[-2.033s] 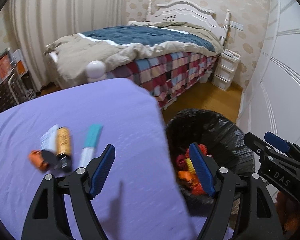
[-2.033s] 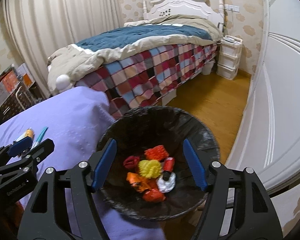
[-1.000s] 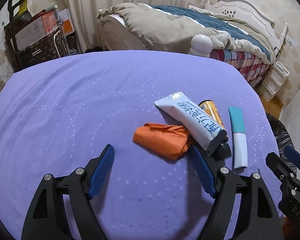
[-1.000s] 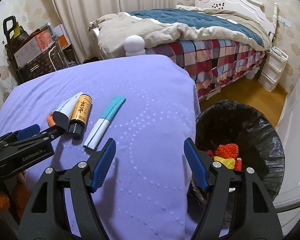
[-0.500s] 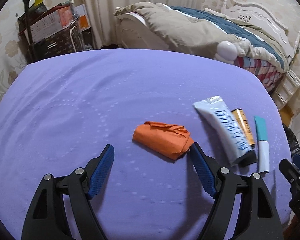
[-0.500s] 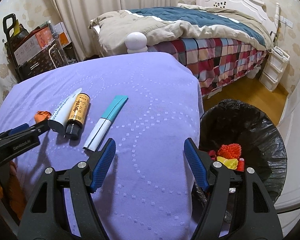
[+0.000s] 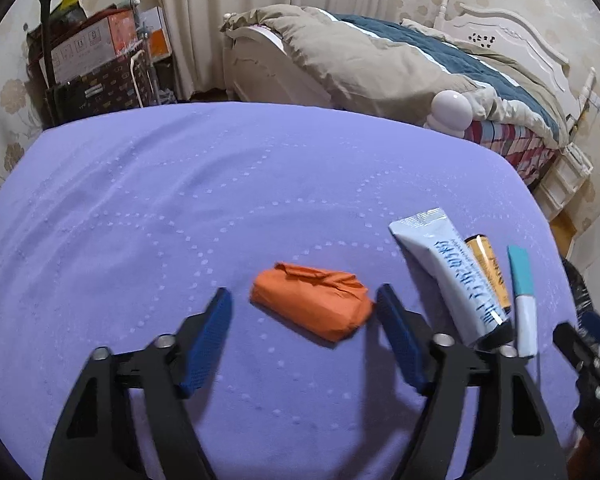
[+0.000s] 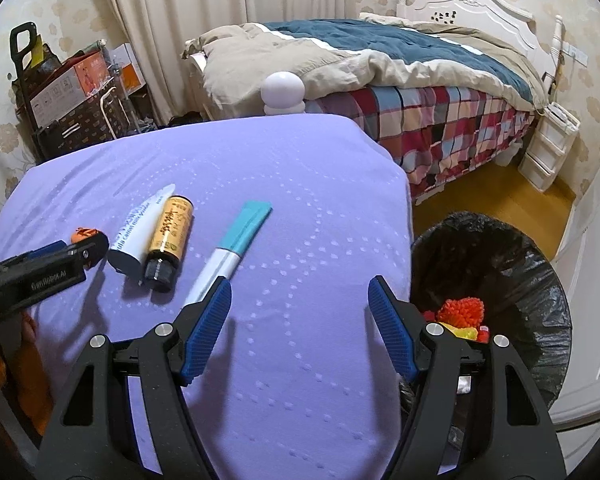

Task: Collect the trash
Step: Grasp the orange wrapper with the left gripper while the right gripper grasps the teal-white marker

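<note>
A crumpled orange packet (image 7: 312, 304) lies on the purple-covered table (image 7: 180, 200). My left gripper (image 7: 302, 294) straddles it and its jaws are closing. The right pad is at the packet's end, the left pad still stands apart from it. To the right lie a white-blue tube (image 7: 448, 276), an amber bottle (image 7: 488, 272) with a black cap and a teal-white stick (image 7: 522, 296). My right gripper (image 8: 299, 280) hangs open over bare cloth beside the stick (image 8: 236, 244), nothing between its fingers. The black-bagged trash bin (image 8: 500, 240) stands off the table's right edge.
Several red, orange and yellow scraps lie in the bin. A bed with a plaid cover (image 8: 440, 120) stands behind the table, with a white knob (image 8: 282, 88) at its corner. Boxes on a cart (image 8: 72, 96) are at the back left, white drawers (image 8: 548, 140) and a wardrobe door on the right.
The left gripper slid left from the tubes until the orange packet sat between its fingers, and its jaws have narrowed. The right gripper has barely moved since one second ago.
</note>
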`<state>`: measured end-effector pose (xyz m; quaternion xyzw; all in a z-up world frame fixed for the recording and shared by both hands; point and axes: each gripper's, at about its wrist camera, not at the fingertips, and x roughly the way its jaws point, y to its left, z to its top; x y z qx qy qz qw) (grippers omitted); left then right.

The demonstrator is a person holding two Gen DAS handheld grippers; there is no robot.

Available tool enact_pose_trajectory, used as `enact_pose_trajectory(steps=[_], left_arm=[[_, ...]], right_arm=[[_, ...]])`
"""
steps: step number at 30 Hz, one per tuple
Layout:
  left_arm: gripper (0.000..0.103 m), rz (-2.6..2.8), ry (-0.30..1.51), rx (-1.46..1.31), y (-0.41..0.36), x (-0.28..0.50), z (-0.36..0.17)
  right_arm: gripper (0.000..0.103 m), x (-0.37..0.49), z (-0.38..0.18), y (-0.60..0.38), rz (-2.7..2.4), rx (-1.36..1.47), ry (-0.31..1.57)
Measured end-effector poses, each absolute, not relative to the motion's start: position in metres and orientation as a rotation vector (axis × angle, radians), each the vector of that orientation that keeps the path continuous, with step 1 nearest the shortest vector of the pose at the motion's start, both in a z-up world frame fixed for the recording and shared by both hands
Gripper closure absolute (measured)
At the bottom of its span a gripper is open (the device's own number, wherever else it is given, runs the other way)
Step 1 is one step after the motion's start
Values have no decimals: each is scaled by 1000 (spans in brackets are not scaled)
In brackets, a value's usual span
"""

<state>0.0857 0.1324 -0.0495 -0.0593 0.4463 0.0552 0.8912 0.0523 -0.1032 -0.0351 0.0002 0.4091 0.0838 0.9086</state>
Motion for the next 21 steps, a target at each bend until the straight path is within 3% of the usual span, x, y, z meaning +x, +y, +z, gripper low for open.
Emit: enact_pose_trajectory(steps=[5, 12, 15, 17, 21], left_arm=[[63, 103, 905, -109, 139, 75, -49], [83, 81, 889, -143, 153, 66, -48], [87, 73, 887, -157, 156, 63, -48], [88, 69, 885, -163, 157, 62, -48], [88, 62, 885, -174, 160, 58, -47]], right_arm=[[34, 62, -34, -86, 195, -13, 849], [36, 74, -38, -62, 202, -62, 866], [48, 74, -41, -57, 206, -87, 875], [65, 74, -43, -55, 210, -98, 885], [83, 72, -43, -57, 213, -100, 884]])
